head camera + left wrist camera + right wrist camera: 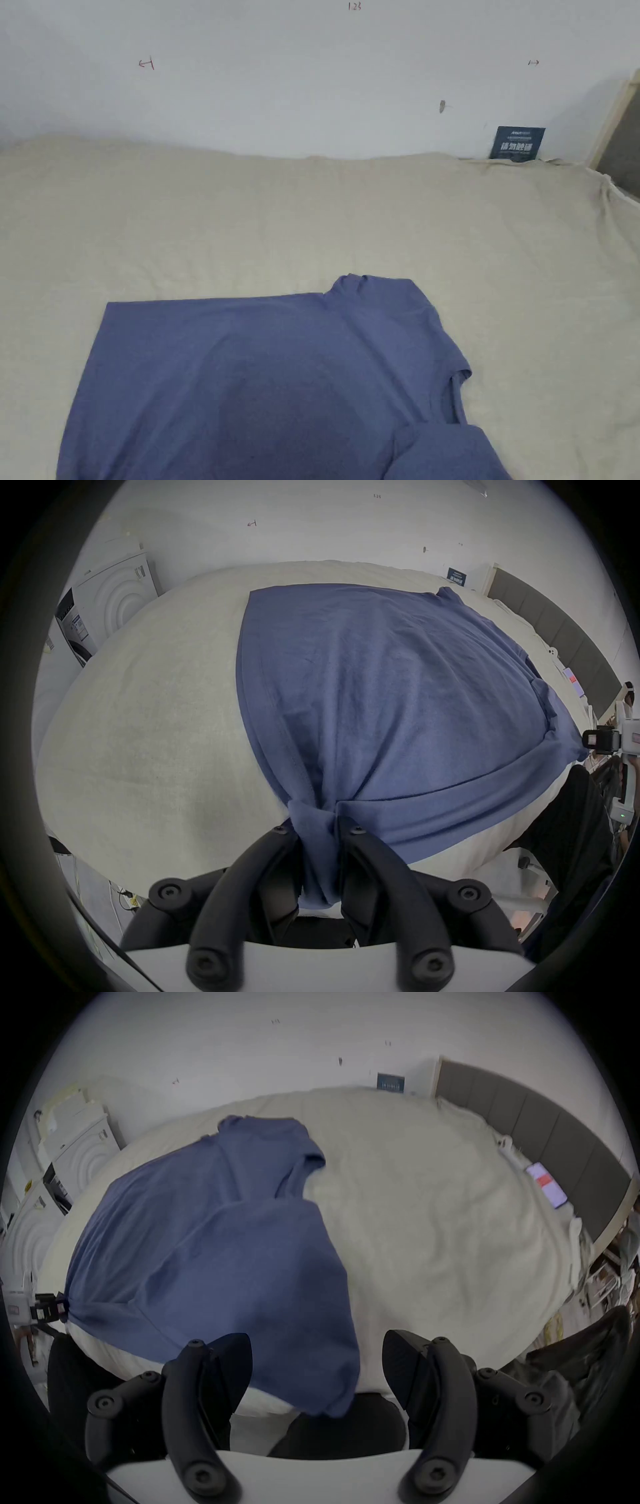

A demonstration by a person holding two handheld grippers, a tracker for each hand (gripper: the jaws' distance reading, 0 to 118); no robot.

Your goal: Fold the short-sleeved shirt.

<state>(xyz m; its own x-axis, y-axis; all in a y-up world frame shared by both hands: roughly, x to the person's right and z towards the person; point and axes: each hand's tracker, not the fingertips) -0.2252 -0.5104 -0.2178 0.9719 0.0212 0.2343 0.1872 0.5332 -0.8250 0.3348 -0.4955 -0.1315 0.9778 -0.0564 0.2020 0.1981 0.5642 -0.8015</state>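
One corner of the shirt [381, 688] is pinched in my left gripper [317, 830], right gripper [317, 1369] is open, so I should grasp the near sleeve corner before lifting evenly

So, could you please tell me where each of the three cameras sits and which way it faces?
Head view: on the person's head, looking down at the blue short-sleeved cotton shirt on the cream bedsheet.
Left gripper view: riding the left gripper, facing along the shirt bunched between its jaws.
Right gripper view: riding the right gripper, jaws apart, facing the bed.
All share the shirt.
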